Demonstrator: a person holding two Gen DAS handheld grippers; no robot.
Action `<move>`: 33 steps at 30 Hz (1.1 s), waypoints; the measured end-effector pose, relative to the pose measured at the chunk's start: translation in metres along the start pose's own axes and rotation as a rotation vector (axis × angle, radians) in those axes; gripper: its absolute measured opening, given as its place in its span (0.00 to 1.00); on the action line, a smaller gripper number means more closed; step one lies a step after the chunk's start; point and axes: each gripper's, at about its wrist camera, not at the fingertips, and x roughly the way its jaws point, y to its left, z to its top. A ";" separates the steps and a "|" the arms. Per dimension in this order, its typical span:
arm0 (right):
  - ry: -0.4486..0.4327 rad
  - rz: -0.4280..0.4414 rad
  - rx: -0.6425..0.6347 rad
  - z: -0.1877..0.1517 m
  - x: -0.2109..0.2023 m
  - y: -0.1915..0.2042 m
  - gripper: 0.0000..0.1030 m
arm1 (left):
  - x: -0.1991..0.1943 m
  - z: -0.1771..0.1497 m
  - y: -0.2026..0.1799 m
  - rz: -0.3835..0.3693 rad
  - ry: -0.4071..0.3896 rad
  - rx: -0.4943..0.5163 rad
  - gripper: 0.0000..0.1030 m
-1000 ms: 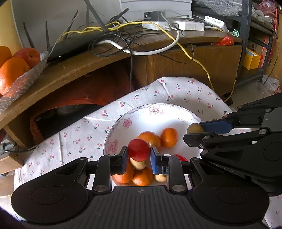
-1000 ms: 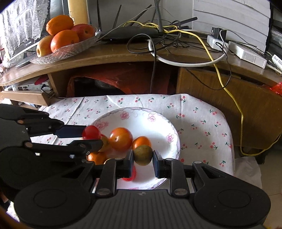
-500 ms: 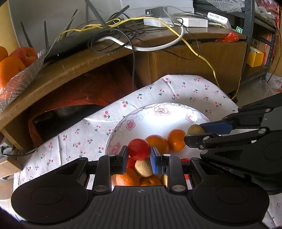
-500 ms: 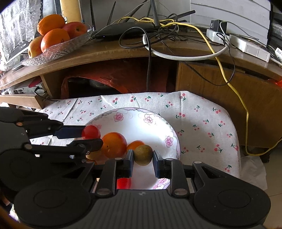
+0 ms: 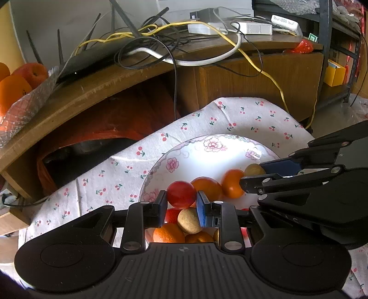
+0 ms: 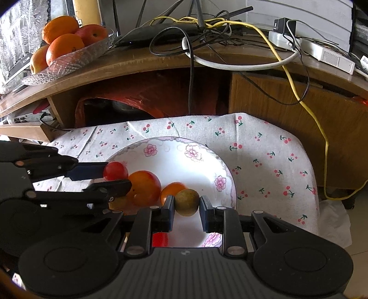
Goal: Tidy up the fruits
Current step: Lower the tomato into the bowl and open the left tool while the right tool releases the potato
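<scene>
I held a red fruit [image 5: 181,194] in the left gripper [image 5: 181,203] and a brown fruit [image 6: 186,202] in the right gripper [image 6: 186,210], both jaws pinching, above the plate [image 6: 184,147]; lowering each gently seemed wisest.

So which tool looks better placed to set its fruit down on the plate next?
Right, probably: its brown fruit hangs over bare plate; the left tool's red fruit sits above piled fruit.

Almost nothing readable. Printed characters on white label [image 5: 286,21] atop desk [image 5: 96,89], too blurred to make out; faint lettering on dark device [image 6: 17,66] at far left of right wrist view, also illegible. Green sign [image 5: 312,37] near shelf, symbol unclear.
</scene>
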 end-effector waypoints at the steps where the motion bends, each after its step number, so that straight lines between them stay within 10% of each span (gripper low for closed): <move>1: 0.002 -0.001 0.000 0.000 0.001 0.000 0.24 | 0.000 0.000 0.001 -0.001 0.000 -0.002 0.34; 33: -0.003 -0.023 0.018 -0.001 -0.001 -0.002 0.24 | -0.004 0.000 0.008 0.026 -0.002 -0.026 0.61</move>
